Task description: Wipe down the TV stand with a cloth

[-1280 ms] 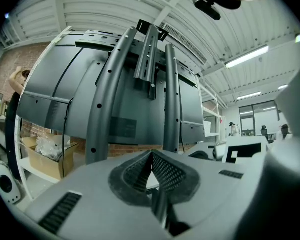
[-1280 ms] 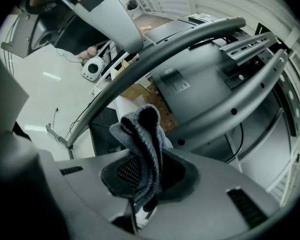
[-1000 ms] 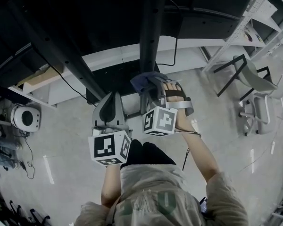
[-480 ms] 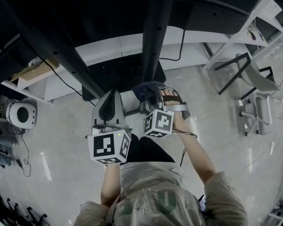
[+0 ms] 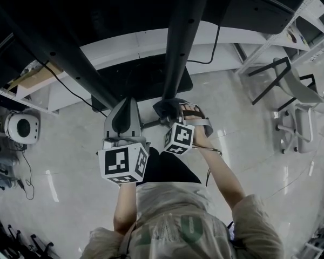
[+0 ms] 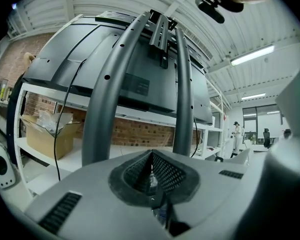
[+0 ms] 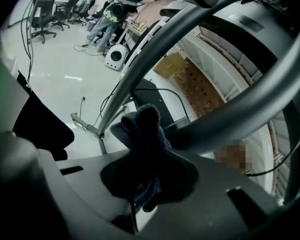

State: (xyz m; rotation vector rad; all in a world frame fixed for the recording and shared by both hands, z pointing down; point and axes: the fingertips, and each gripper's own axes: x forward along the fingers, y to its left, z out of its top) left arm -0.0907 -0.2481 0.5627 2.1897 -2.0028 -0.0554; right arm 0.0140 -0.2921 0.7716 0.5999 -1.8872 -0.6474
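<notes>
Sitting far left on the glossy pale floor (image 5: 70,161) is a round white device (image 5: 22,128). Near it an open cardboard box (image 6: 45,136) rests on a white shelf (image 6: 32,91).

The TV stand (image 5: 181,42) is built of smooth, dark grey metal tubes dotted with small holes. In the left gripper view two of them curve up to a bracket on the black plastic back of the TV (image 6: 140,79). In the head view one tube slants across the left and a thicker one rises from a flat black base plate (image 5: 146,80).

The left gripper (image 5: 128,107), a smooth grey shell with a black-and-white marker cube, points at the gap between the tubes and stays apart from them. Its fingers, faced with dark mesh pads, are pressed together with nothing between them.

Just right of it, low on the thick tube, is the cloth (image 7: 142,129). It is dark blue and nubby, bunched into a soft lump. The right gripper (image 7: 145,181) has its fingers clamped on the lower half, and the free top bulges up right against the tube's rounded side. Whether it actually touches the metal cannot be told. A strap crosses the right hand (image 5: 198,127) behind the gripper.

Further right stand a white rack (image 5: 270,47) and a pale shell-seat chair (image 5: 299,109) on thin legs.
</notes>
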